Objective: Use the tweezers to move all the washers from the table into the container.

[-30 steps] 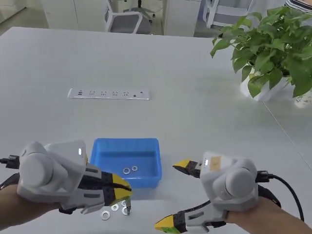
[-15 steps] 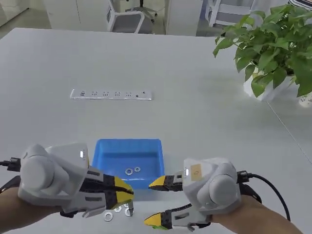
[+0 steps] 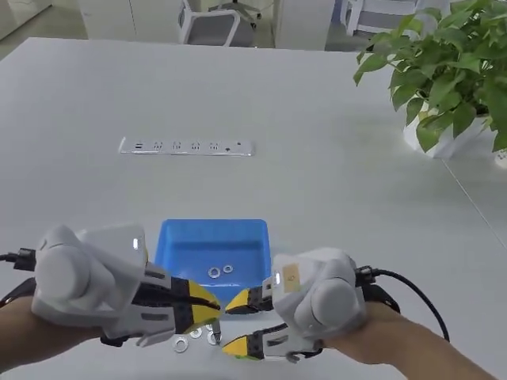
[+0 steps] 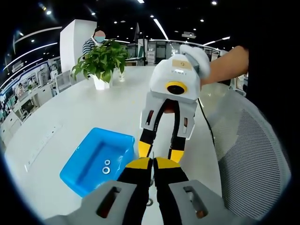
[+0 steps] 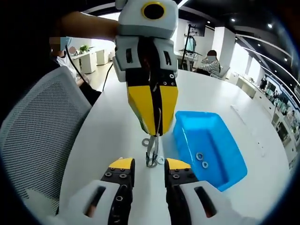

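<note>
The left gripper (image 3: pixel 207 305) sits at the near left of the white worktop (image 3: pixel 317 182), its yellow-tipped jaws pressed together on a pair of tweezers (image 5: pixel 152 149). In the right gripper view the tweezers hang down from those jaws with their tips at the worktop surface, among the loose washers (image 5: pixel 161 160). Whether the tips hold a washer cannot be told.

The right gripper (image 3: pixel 235 323) is just to the right, facing the left one. Its jaws are spread, nothing between them, one tip just beside the left gripper's jaws.

In the head view three loose washers (image 3: pixel 196 334) lie on the worktop under the left gripper's jaws, just in front of the near wall of the blue container (image 3: pixel 178 237). Two more washers (image 3: pixel 221 271) lie inside the container, side by side near its middle.

Farther away, a white power strip (image 3: pixel 186 147) lies flat on the worktop. A potted plant (image 3: pixel 444 71) stands at the far right.
</note>
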Demonstrator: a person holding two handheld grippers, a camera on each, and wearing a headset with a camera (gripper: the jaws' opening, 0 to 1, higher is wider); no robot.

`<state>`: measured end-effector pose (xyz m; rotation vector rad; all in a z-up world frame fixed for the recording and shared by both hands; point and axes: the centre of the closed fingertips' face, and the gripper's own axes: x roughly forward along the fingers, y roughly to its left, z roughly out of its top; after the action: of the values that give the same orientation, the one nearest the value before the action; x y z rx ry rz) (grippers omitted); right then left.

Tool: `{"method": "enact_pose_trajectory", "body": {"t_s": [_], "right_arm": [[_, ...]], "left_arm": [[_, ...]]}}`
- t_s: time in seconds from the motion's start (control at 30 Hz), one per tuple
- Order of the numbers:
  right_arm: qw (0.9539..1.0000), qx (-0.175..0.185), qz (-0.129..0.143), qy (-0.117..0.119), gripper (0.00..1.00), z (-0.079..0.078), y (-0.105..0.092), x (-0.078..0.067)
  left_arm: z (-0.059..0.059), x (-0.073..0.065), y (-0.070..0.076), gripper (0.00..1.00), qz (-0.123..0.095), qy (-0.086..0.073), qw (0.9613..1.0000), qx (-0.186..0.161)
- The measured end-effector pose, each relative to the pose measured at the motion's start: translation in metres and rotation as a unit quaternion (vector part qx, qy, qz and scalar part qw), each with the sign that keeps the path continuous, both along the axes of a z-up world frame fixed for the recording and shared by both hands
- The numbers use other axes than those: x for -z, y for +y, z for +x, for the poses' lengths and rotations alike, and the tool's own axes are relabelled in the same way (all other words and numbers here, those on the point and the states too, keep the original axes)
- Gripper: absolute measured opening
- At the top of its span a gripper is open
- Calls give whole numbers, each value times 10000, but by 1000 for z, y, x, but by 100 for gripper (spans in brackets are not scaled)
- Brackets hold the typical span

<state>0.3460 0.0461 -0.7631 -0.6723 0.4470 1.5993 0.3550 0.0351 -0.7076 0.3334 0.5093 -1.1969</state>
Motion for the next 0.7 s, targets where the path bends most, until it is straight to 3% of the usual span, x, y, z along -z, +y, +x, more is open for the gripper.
{"method": "enact_pose_trajectory", "body": {"t_s": [0.7], "right_arm": [[9994,-329,-6,-146,12,-3,20,3]], "left_arm": [[-4,0,3,6,27,19,10000,-17]]}}
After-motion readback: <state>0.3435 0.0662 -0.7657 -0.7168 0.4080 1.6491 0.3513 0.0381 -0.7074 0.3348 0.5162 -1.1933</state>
